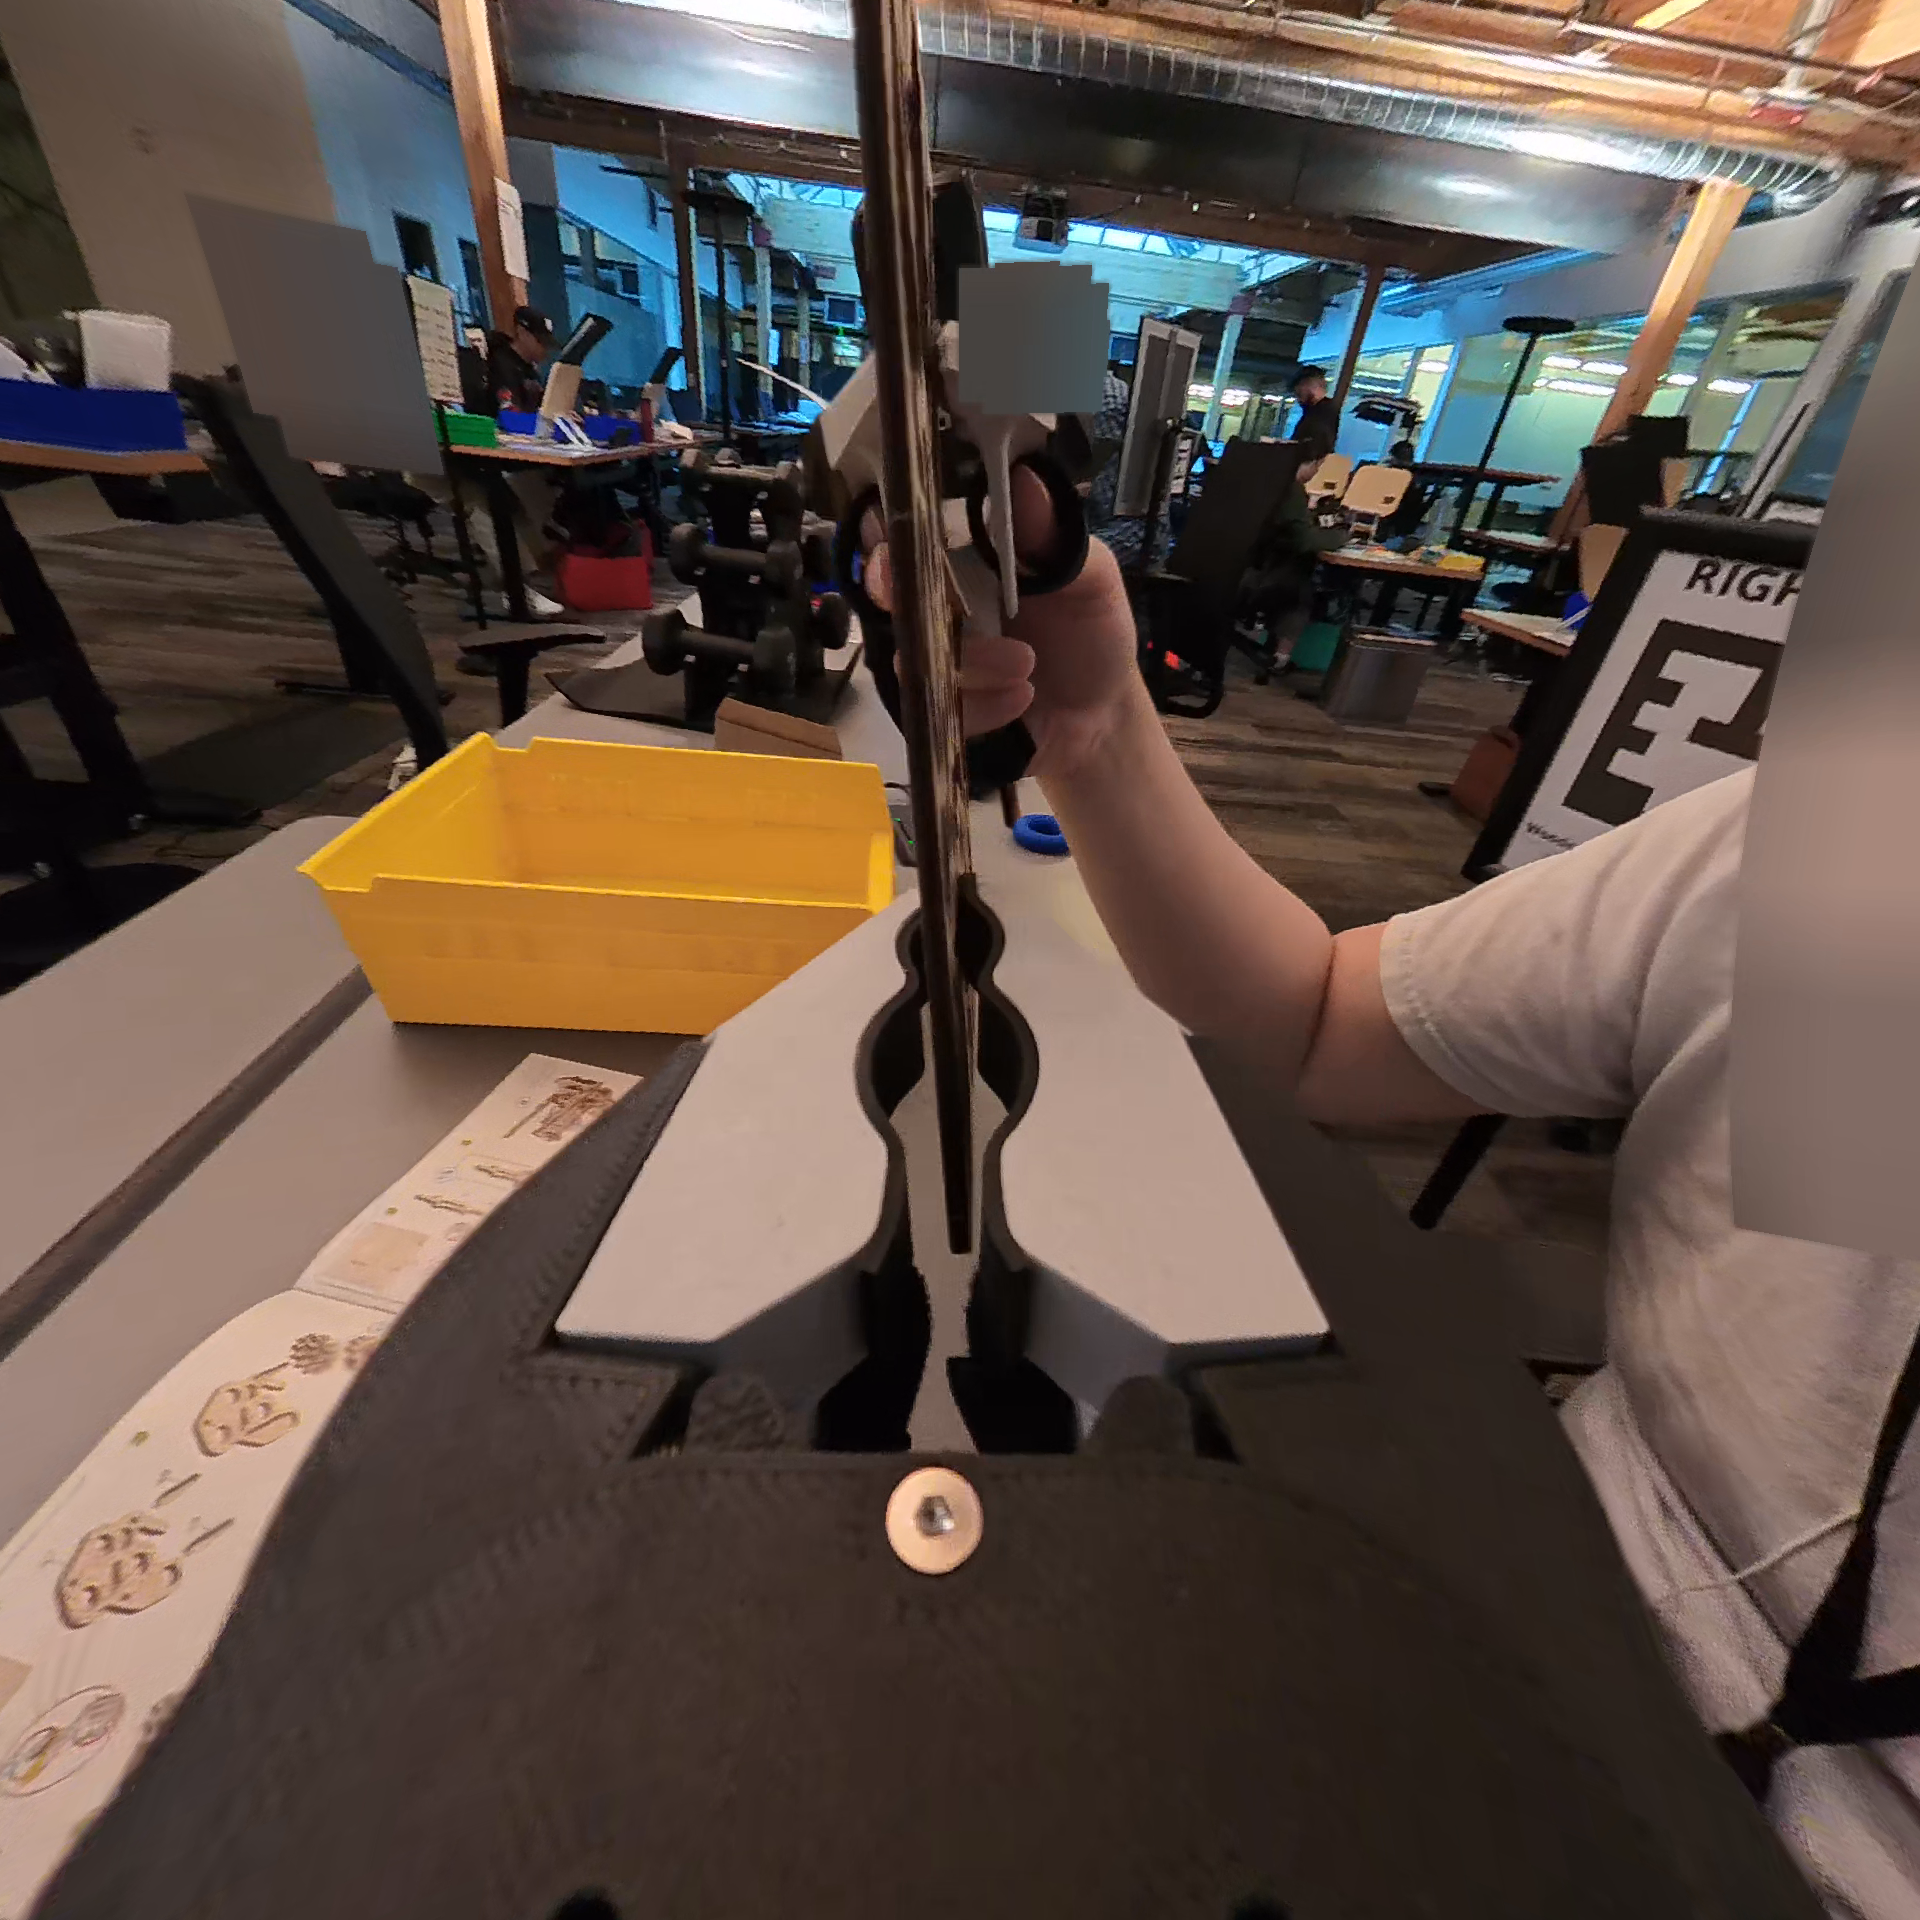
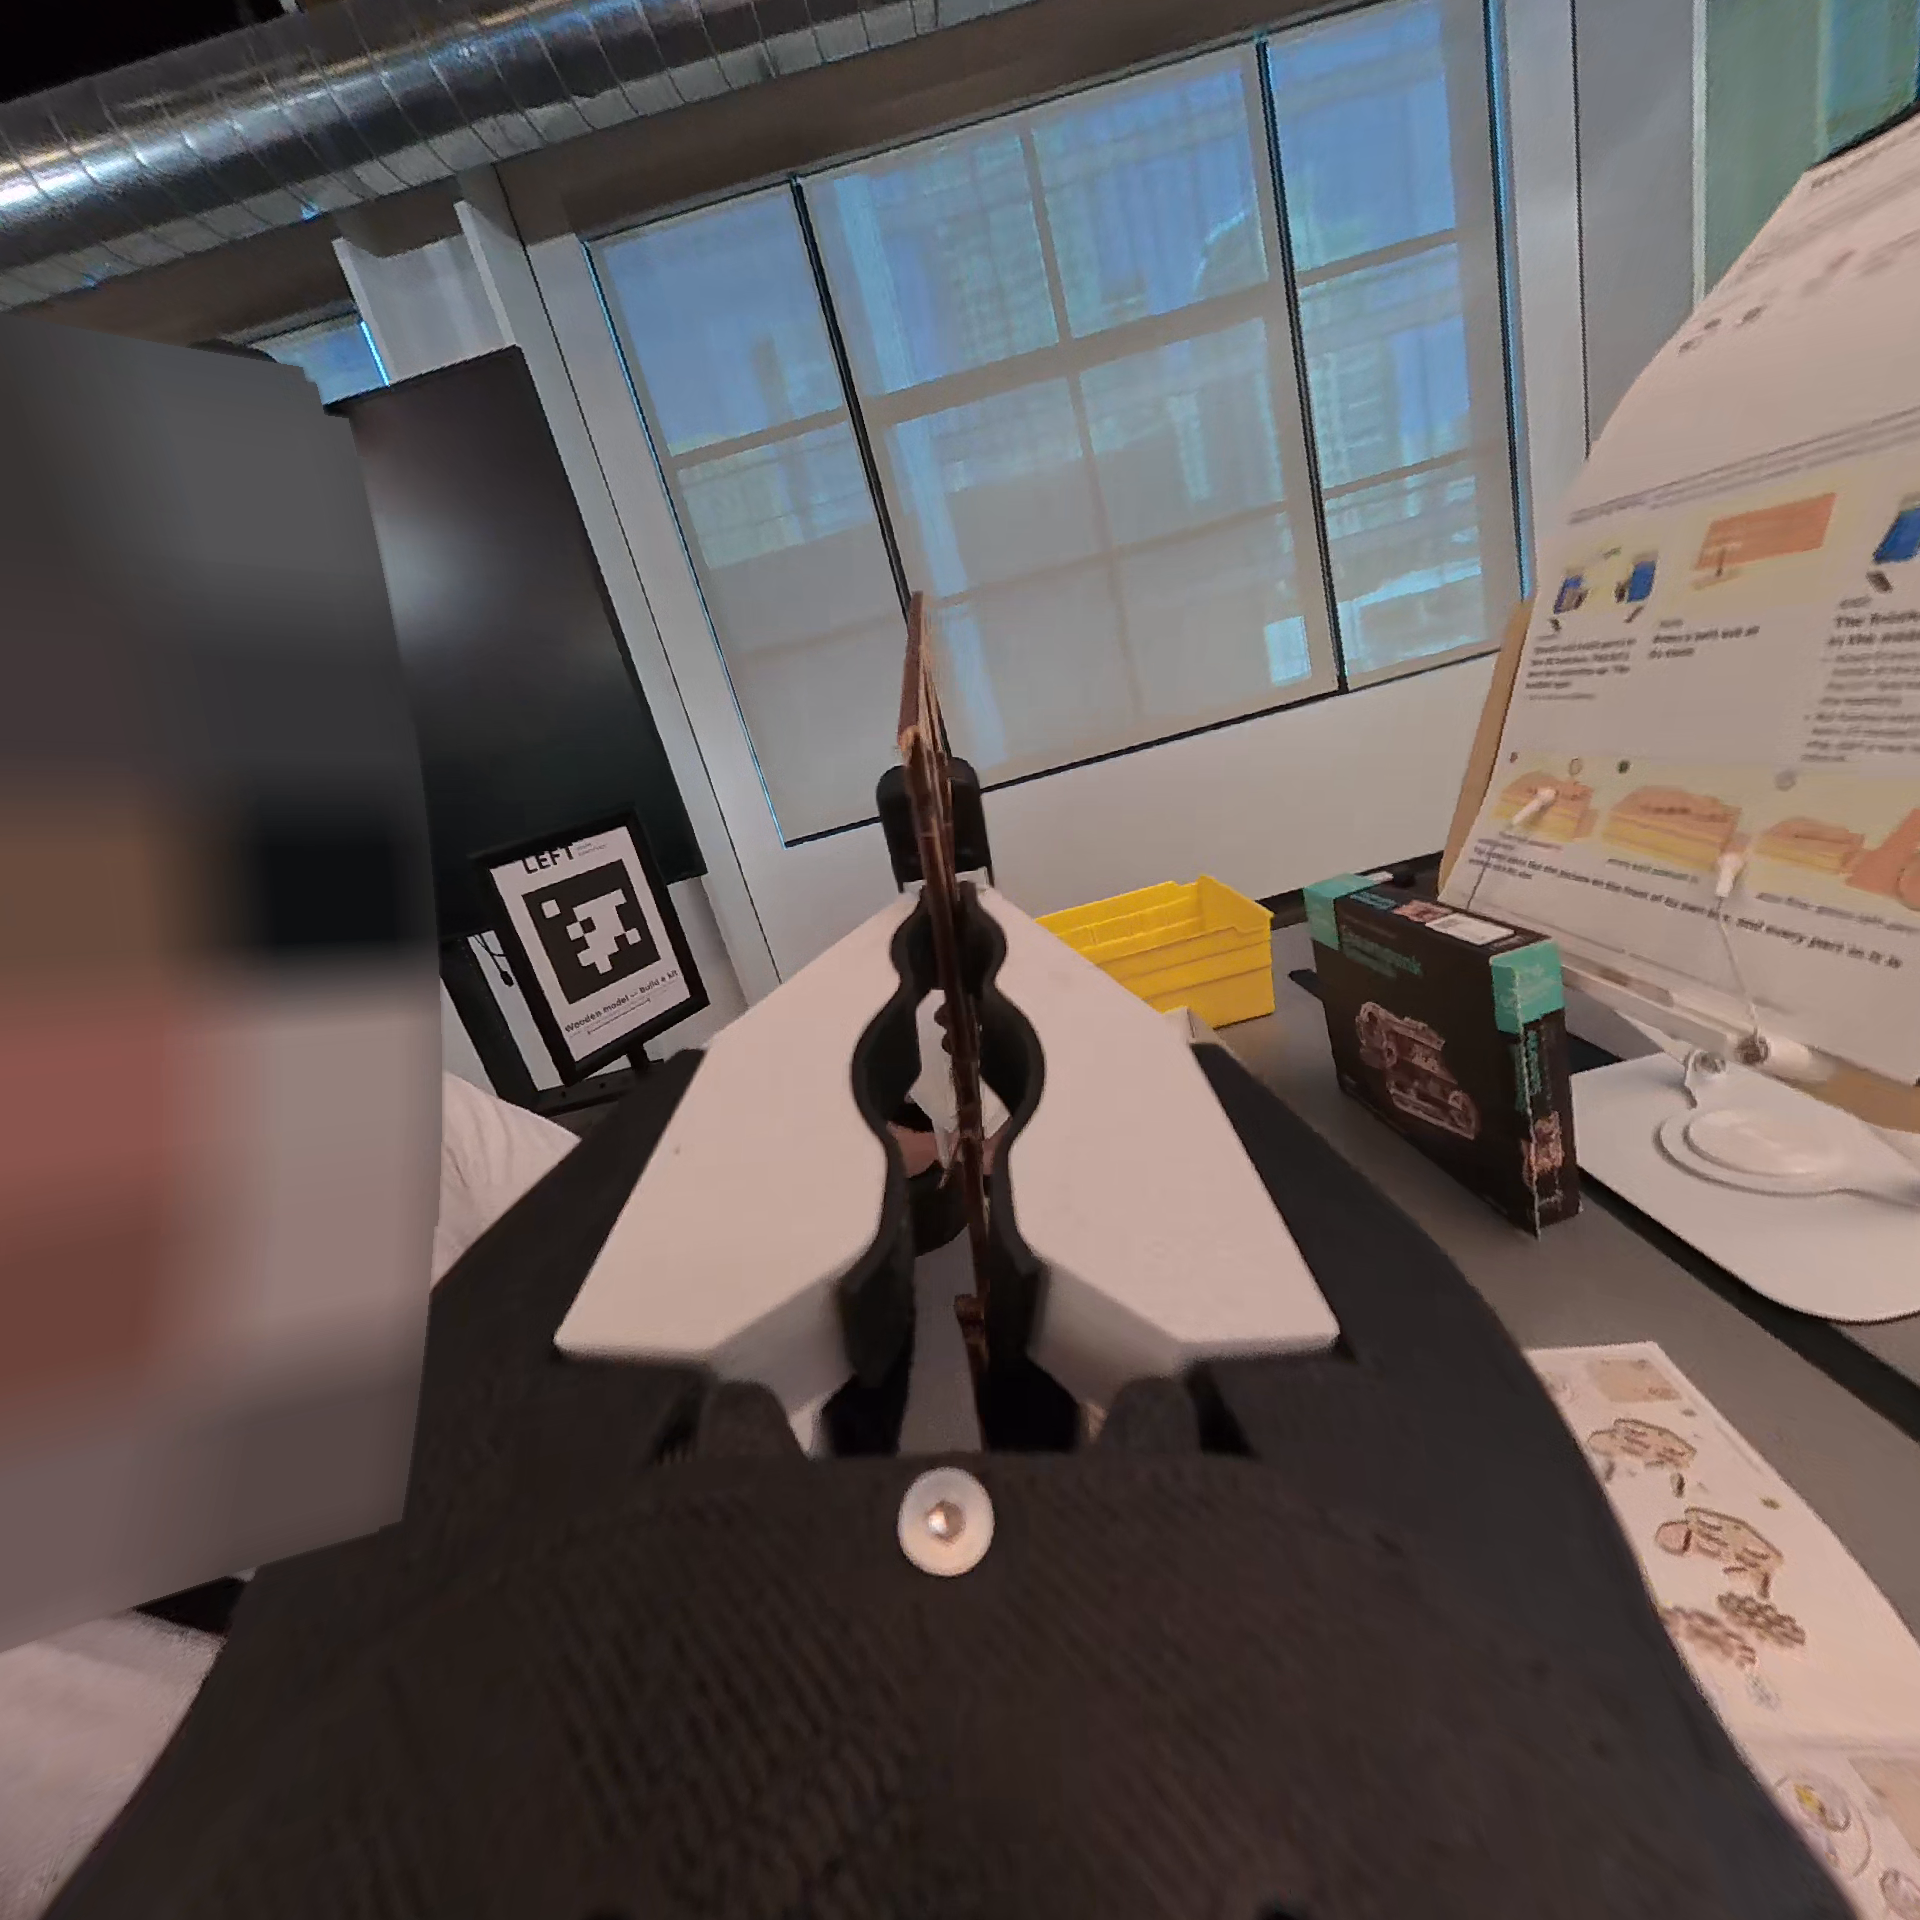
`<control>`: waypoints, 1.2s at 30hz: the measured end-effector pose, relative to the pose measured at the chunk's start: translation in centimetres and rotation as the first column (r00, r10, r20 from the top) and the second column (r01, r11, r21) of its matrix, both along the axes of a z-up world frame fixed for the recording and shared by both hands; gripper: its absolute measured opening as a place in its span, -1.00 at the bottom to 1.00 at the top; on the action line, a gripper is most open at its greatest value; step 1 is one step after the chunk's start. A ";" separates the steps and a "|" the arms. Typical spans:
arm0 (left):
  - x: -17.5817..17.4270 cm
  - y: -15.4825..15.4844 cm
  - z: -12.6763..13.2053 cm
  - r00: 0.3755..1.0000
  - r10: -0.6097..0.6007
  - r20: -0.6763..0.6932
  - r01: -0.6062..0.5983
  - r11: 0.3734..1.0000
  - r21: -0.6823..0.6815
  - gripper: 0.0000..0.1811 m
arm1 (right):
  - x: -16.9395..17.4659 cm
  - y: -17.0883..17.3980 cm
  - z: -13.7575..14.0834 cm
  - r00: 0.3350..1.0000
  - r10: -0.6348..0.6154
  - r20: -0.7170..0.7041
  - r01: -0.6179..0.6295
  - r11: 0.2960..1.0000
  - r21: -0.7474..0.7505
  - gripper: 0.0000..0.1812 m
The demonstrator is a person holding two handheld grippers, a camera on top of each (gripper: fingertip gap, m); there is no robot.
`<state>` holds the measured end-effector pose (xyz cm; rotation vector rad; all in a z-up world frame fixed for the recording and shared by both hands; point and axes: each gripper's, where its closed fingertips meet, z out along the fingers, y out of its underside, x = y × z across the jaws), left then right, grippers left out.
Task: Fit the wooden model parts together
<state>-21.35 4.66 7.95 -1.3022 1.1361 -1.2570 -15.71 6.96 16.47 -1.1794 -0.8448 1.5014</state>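
Note:
A thin dark wooden model sheet [image 1: 914,520] is seen edge-on and stands upright in the air. My left gripper [image 1: 948,914] is shut on its near edge, with both pads against it. Farther along the sheet, a hand holds the right gripper's body [image 1: 997,488]. In the right wrist view my right gripper [image 2: 948,914] is shut on the same sheet [image 2: 920,686], which runs up beyond its tips. The left gripper's black fingertips [image 2: 966,821] clamp the sheet just past my right fingers.
A yellow bin [image 1: 603,883] stands on the grey table [image 1: 156,1091]; it also shows in the right wrist view [image 2: 1174,945]. Printed instruction sheets [image 1: 208,1455] lie on the table. A black kit box [image 2: 1455,1049], a page on a stand [image 2: 1714,675] and a blue ring [image 1: 1042,833] are nearby. The gap from one gripper's tips to the other's is roughly 11 cm.

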 end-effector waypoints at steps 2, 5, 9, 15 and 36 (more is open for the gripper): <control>-0.1 -0.1 0.2 1.000 0.014 -0.001 -0.014 1.000 0.027 -0.99 | 0.0 -0.2 0.3 1.000 -0.007 -0.013 0.007 1.000 0.031 -0.97; -0.2 -0.2 0.7 1.000 0.020 0.012 -0.021 0.999 0.034 -0.99 | 0.1 -0.2 0.7 0.999 -0.032 -0.026 0.033 0.999 0.041 -0.90; -0.3 -0.4 1.1 0.999 0.014 0.032 -0.015 0.999 0.032 -0.99 | 0.8 0.3 1.4 0.993 -0.107 -0.053 0.110 0.992 0.067 -0.68; -1.8 0.4 2.5 0.994 0.079 0.081 -0.081 0.997 0.021 -0.99 | 1.9 0.2 2.3 0.987 -0.106 -0.122 0.118 0.988 0.098 -0.66; -5.3 0.6 5.9 0.970 0.167 0.175 -0.174 0.984 0.028 -1.00 | -4.2 0.4 -3.5 0.991 -0.040 0.131 0.016 0.983 0.180 -0.64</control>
